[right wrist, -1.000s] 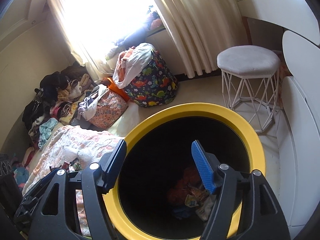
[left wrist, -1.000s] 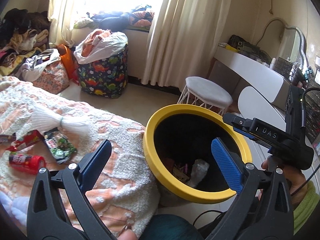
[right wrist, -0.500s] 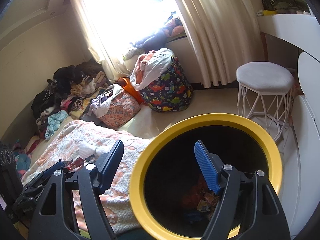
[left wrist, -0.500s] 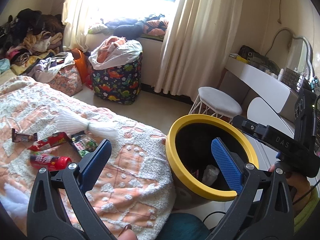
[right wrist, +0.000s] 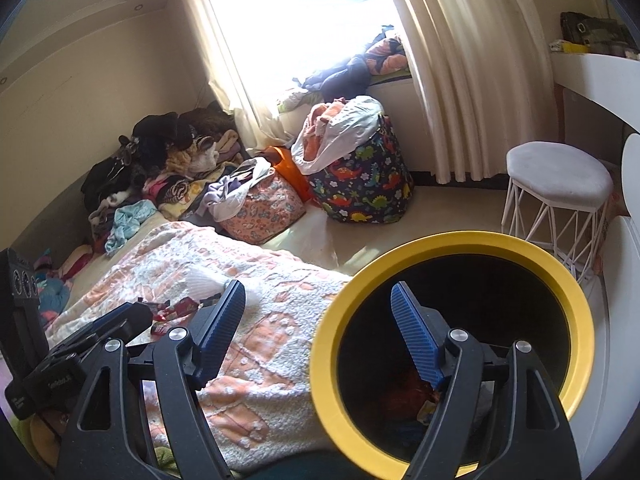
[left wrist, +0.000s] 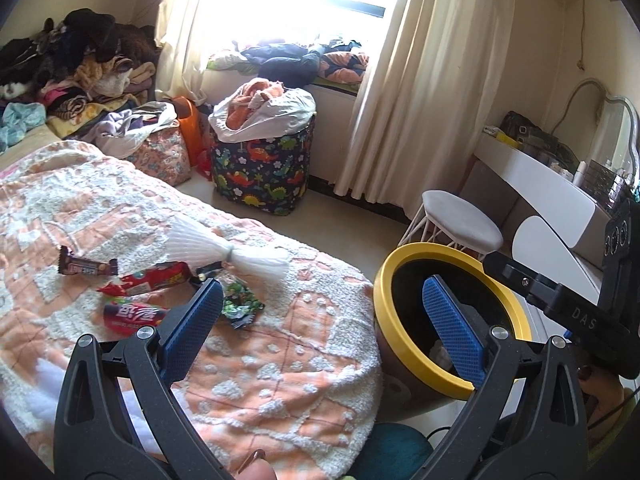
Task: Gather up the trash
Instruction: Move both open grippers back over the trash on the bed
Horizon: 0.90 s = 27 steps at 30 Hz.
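Observation:
A black trash bin with a yellow rim point(left wrist: 404, 344) point(right wrist: 452, 240) stands beside the bed and holds wrappers at its bottom. Trash lies on the bedspread point(left wrist: 280, 368): a brown candy bar point(left wrist: 86, 267), a red wrapper point(left wrist: 154, 277), a red packet point(left wrist: 130, 315), a green wrapper point(left wrist: 240, 302) and a white foam net point(left wrist: 224, 246). My left gripper point(left wrist: 320, 328) is open and empty above the bed edge, right of the trash. My right gripper point(right wrist: 316, 338) is open and empty, one finger over the bin, one over the bed.
A dinosaur-print laundry basket point(left wrist: 262, 176), a floral bag point(left wrist: 164, 160) and clothes piles point(left wrist: 76, 72) stand at the back. A white stool point(left wrist: 460, 224) and a white desk point(left wrist: 548, 184) are right of the bin. Curtains point(left wrist: 432, 80) hang by the window.
Both grippers have moved left and back from over the bin toward the bed. More of the bedspread and its trash shows now. Both stay open and empty.

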{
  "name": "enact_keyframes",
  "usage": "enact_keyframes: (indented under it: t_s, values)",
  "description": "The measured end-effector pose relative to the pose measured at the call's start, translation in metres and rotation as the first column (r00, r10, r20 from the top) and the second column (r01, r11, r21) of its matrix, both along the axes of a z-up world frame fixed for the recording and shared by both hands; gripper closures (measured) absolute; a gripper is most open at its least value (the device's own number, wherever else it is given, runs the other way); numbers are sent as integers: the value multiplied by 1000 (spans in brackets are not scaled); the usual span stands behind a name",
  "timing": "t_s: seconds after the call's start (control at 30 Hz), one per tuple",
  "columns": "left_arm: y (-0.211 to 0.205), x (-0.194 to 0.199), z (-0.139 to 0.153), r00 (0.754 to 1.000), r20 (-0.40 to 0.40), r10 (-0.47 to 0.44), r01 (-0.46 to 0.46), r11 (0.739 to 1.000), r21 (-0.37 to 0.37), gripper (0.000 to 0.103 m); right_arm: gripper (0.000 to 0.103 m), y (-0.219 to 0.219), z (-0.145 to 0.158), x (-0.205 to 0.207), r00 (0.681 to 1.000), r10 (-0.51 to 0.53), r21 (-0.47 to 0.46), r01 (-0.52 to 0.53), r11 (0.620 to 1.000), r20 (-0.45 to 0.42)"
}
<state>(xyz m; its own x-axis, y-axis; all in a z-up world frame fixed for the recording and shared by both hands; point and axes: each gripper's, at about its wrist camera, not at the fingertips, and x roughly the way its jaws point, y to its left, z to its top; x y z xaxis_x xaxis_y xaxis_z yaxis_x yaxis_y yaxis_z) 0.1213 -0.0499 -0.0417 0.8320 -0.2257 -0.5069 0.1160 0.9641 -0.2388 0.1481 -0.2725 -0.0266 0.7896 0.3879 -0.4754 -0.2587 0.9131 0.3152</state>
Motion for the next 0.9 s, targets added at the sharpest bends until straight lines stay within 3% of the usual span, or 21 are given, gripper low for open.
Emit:
enact_keyframes:
  t_s: [0.57, 0.9]
  values:
    - [59, -11, -7, 991, -20, 130, -130, 991, -11, 11, 30, 62, -6, -5, 990, 138, -37, -139, 990, -27]
    - [114, -23, -22, 961, -89, 262, -266, 963, -34, 11, 30, 99, -17, 9, 974, 211, -44, -215, 976, -78]
